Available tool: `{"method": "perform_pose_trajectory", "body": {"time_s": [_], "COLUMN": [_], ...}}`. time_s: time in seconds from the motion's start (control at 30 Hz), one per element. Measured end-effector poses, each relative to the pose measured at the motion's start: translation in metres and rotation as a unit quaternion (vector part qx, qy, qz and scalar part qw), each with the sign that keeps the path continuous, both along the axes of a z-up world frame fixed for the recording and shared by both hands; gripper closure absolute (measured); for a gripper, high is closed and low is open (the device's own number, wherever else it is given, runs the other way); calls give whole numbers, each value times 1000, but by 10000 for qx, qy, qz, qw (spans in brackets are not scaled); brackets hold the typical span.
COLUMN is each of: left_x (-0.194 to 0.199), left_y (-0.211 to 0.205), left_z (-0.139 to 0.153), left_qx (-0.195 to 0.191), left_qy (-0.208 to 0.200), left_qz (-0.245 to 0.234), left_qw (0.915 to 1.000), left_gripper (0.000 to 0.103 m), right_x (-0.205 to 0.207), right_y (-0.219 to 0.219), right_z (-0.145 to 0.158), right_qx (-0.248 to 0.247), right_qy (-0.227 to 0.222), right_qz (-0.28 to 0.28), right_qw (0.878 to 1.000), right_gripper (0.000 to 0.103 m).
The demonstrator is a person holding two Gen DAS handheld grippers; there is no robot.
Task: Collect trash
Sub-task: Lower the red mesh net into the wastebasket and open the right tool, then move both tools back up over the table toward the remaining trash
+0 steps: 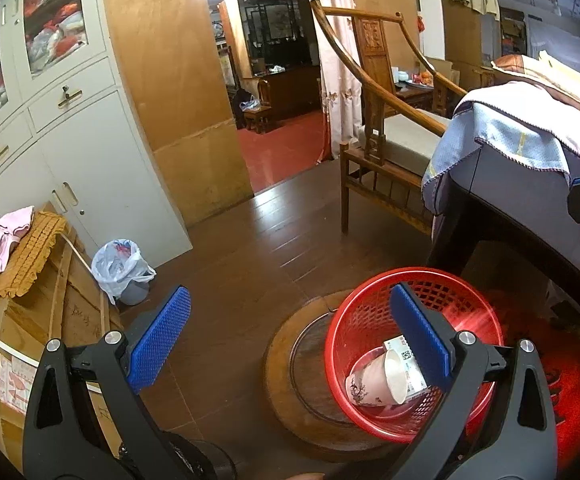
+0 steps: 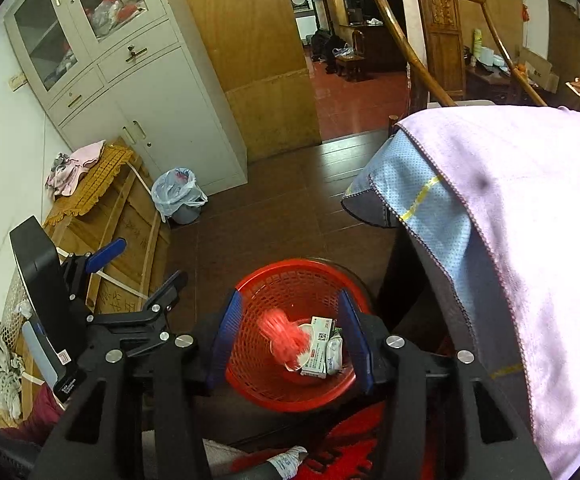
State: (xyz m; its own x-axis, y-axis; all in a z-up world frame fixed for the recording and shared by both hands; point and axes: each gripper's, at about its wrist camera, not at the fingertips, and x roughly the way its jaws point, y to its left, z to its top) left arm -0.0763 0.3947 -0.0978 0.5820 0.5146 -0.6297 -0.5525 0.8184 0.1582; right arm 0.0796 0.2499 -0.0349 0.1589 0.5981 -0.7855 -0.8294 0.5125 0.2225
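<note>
I am holding my right gripper directly above the round red plastic mesh basket, jaws parted and gripping nothing, so that trash drops straight inside; a blurred red scrap is showing between the blue pads over the basket, and I judge it to be falling. Inside the basket are lying a white paper cup with a dark floral print, tipped on its side, and a flat white-and-green carton bearing a square code; its lettering is too small to read. My left gripper is hanging released and empty, wide apart, one pad over the basket's near rim. The basket is standing on a round dark wooden stool beside the cloth-draped table, within easy reach of both hands.
</note>
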Motion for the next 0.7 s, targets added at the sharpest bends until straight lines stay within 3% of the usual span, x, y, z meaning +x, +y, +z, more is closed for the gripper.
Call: {"method": "perform_pose_trajectory", "body": {"time_s": [0.4,0.7], "left_x": [2,6], "left_y": [-35,-98], "left_z": [31,71], "left_qx": [343,858], "left_qy": [-271,-555], "left_qz": [-287,-810], "left_qw": [9986,9915], "left_gripper": [7,7], "right_x": [0,-3], "right_y": [-50,-128], "right_z": [31,69], "right_qx": [332,789], "right_qy": [-390,-811], "right_qz": [-440,-973], "right_qw": [9977,9888], "right_gripper": [47,42]}}
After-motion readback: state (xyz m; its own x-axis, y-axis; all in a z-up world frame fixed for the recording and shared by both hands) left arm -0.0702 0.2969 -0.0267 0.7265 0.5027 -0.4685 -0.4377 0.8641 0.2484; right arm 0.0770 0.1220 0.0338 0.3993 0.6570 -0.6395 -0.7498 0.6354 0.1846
